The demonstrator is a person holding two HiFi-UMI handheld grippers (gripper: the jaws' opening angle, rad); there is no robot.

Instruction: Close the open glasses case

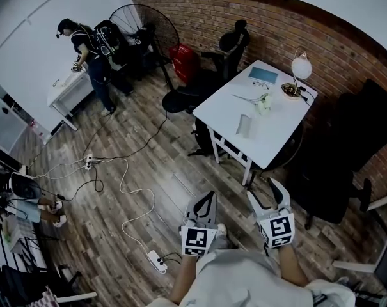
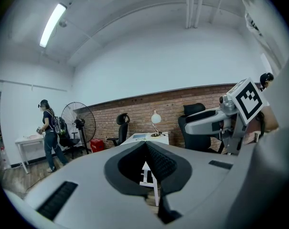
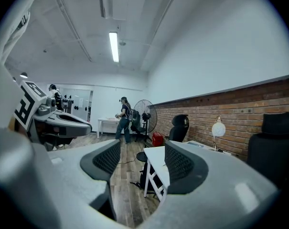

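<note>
both forearms rise from the bottom edge of the head view, held low and close in front of the body. the two claws sit side by side at lower centre over the wooden floor [image 1: 148,171], pointing up the frame toward the white surface [image 1: 228,110]. each marker cube faces the head camera.

the left claw [image 1: 208,198] has its jaws drawn together: in the left gripper view the ribbed pads meet at their tips and nothing sits between them. the right claw [image 1: 263,192] is spread wide and grips nothing. in the right gripper view only the floor and the near corner of the surface show through its gap.

the glasses case [image 1: 263,75] is a pale bluish flat shape on the far part of the surface, right of centre in the upper frame, near the lamp [image 1: 301,66]. it is well apart from both claws and too small to tell how its lid stands.
</note>
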